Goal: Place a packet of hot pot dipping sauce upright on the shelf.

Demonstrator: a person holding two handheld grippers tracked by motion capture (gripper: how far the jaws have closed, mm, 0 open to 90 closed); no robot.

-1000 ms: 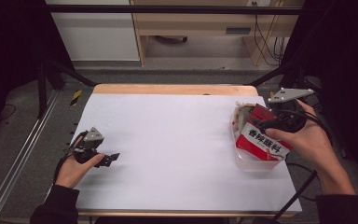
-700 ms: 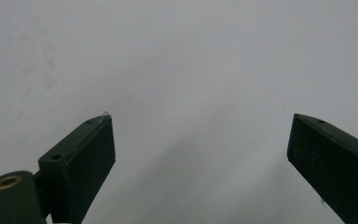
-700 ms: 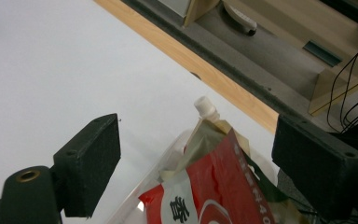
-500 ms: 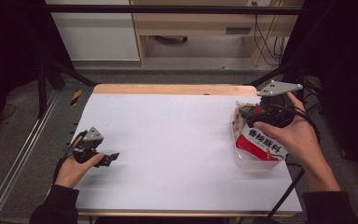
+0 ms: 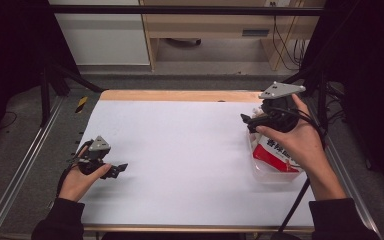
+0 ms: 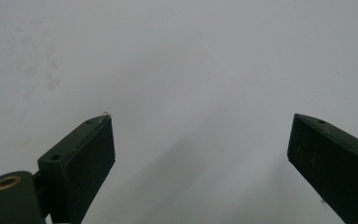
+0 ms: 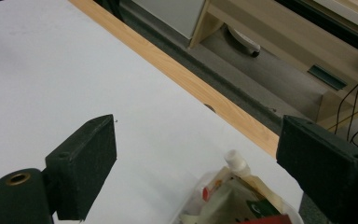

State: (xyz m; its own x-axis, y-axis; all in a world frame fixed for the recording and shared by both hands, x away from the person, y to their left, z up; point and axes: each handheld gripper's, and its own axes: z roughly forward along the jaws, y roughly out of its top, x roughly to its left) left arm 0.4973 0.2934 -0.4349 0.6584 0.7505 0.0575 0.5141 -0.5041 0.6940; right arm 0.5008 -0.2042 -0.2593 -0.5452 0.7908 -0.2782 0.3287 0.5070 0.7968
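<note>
In the high view, a white table point(image 5: 180, 160) with a wooden far edge carries a clear plastic container point(image 5: 272, 172) near its right side. In it lies a red and white pouch point(image 5: 275, 152) printed with Chinese characters too small to read. The right gripper point(image 5: 247, 121) is held above the container's far end, jaws pointing left, grey plate on top. The left gripper point(image 5: 120, 170) rests low at the table's left side, well apart from the container.

In the left gripper view, the left gripper point(image 6: 200, 154) has its two black jaws spread wide over bare white tabletop point(image 6: 191, 60).

In the right gripper view, the right gripper point(image 7: 198, 154) is spread wide with nothing between the jaws. Below them sits the container point(image 7: 200, 186), holding a pouch with a white spout point(image 7: 235, 161) and sachets; no writing is legible here.
</note>
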